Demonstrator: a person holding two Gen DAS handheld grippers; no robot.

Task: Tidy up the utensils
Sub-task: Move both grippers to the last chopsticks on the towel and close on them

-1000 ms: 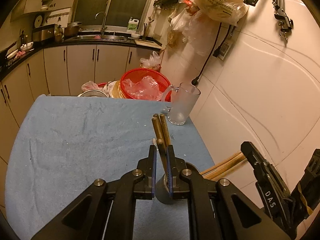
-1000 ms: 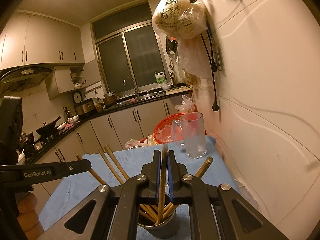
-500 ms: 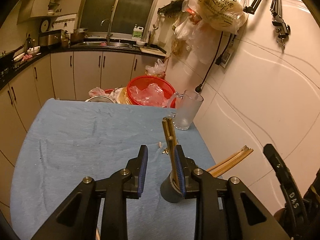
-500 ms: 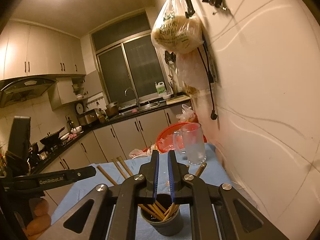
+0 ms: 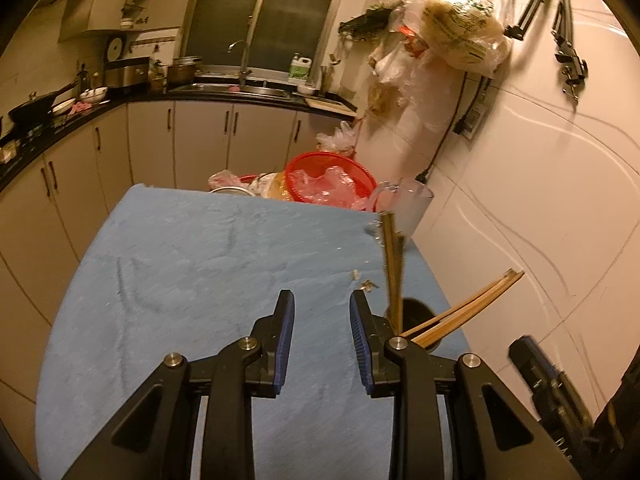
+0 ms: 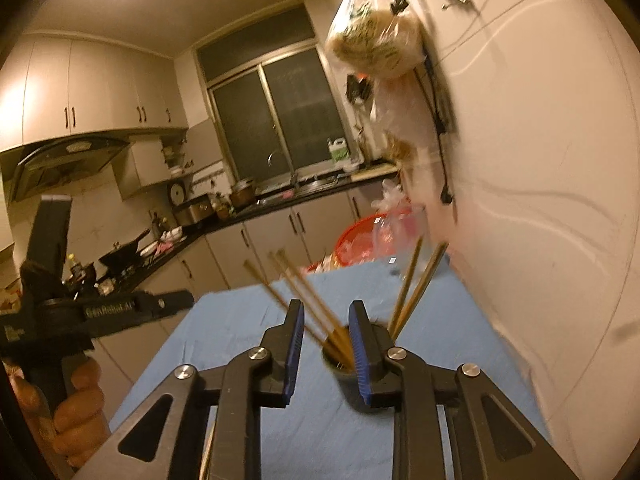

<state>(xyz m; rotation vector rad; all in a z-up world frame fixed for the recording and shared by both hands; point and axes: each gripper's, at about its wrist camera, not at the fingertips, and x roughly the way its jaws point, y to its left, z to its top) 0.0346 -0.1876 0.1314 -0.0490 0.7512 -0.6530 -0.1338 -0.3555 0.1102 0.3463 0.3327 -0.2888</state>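
Note:
A dark cup (image 5: 416,312) stands on the blue cloth (image 5: 200,264) near the wall, with several wooden chopsticks (image 5: 392,264) in it; some stand upright and others lean right. My left gripper (image 5: 321,304) is open and empty, just left of the cup. In the right wrist view the cup (image 6: 344,364) sits partly behind the right finger, its chopsticks (image 6: 420,284) fanning out. The right gripper (image 6: 326,312) has its jaws opening; chopsticks show through the gap beyond the tips, and the pads do not press on them.
A glass mug (image 5: 412,208) stands at the cloth's far right corner by the white wall. A red basket (image 5: 332,178) with plastic bags is behind the table. A hand (image 6: 76,412) holds the left gripper's handle. Kitchen counters lie beyond.
Both grippers were shut on chopsticks over the cup; both have let go, opened and drawn back. The left gripper now sits to the left of the cup.

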